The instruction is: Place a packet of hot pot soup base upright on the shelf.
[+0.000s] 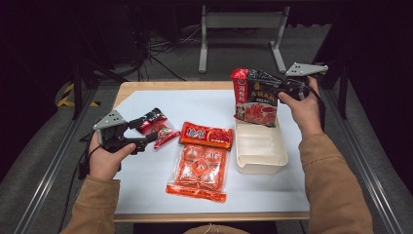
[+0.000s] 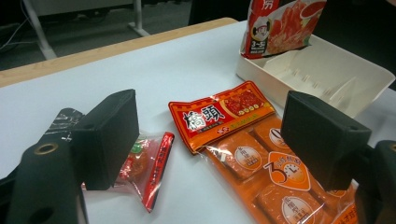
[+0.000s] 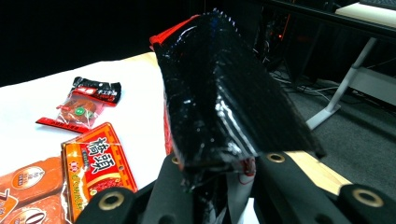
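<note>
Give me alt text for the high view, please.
The right gripper holds a red and black sauce packet upright over a white tray. The left gripper rests open by a small snack packet; two orange packets lie mid-table.

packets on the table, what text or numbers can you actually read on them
"橋頭": red flat packet.
"30" on a clock sign: orange block packet.
"3-5": tall red and black bag held over the white tray; remaining print blurred.
Small red and black sachet: too small to read.
</note>
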